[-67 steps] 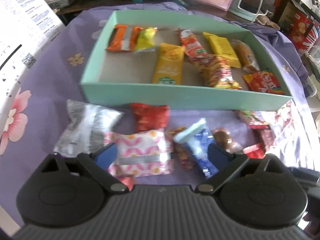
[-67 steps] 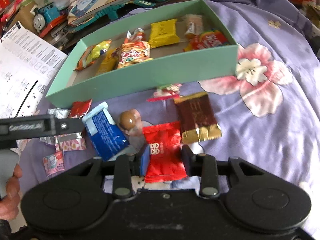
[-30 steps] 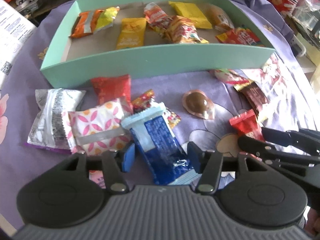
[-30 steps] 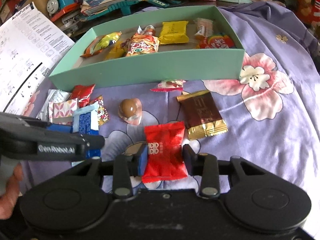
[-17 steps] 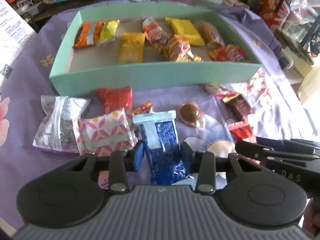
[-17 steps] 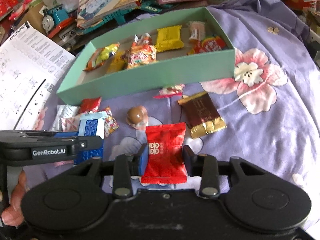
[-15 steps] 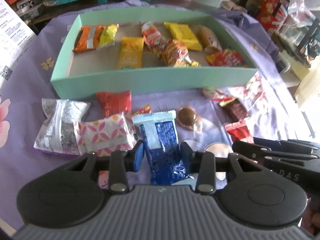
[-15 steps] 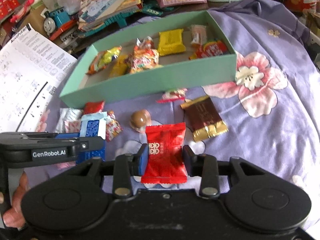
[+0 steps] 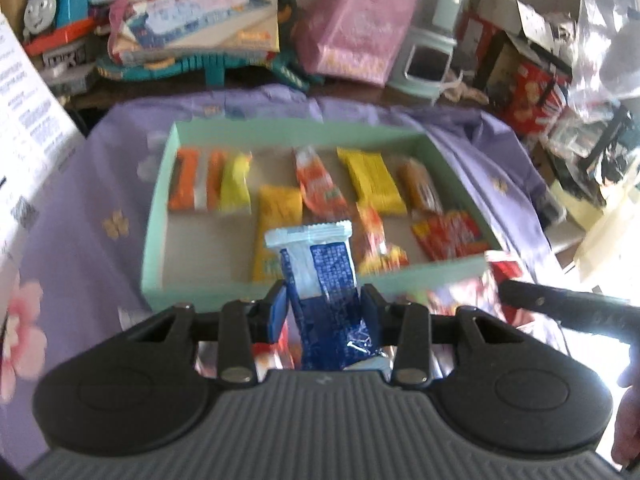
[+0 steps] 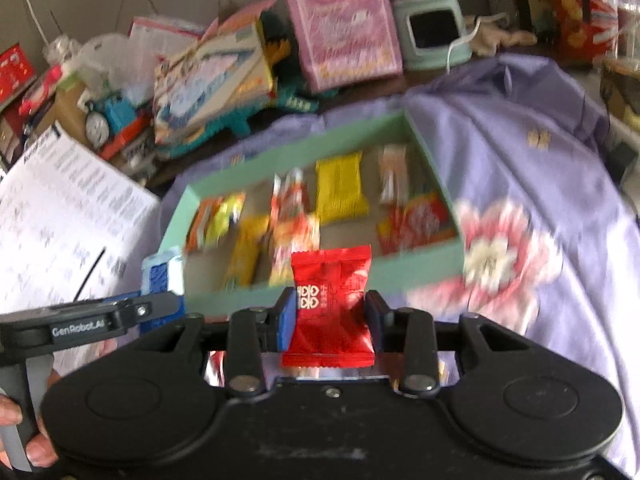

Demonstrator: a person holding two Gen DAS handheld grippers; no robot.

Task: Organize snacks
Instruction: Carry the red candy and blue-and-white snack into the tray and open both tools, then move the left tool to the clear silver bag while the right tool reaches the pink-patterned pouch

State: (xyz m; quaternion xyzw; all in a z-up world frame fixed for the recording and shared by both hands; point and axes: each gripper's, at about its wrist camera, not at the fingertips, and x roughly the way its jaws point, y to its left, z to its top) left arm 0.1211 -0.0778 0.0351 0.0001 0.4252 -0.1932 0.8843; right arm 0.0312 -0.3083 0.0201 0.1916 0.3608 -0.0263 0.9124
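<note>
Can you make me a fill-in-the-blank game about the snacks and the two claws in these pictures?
1. The left claw is shut on a ____ and white snack packet.
2. The right claw is shut on a ____ snack packet.
3. The green box sits on a ____ cloth with flowers.
4. The toy train behind the box is ____.

Missing words: blue; red; purple; blue
</note>
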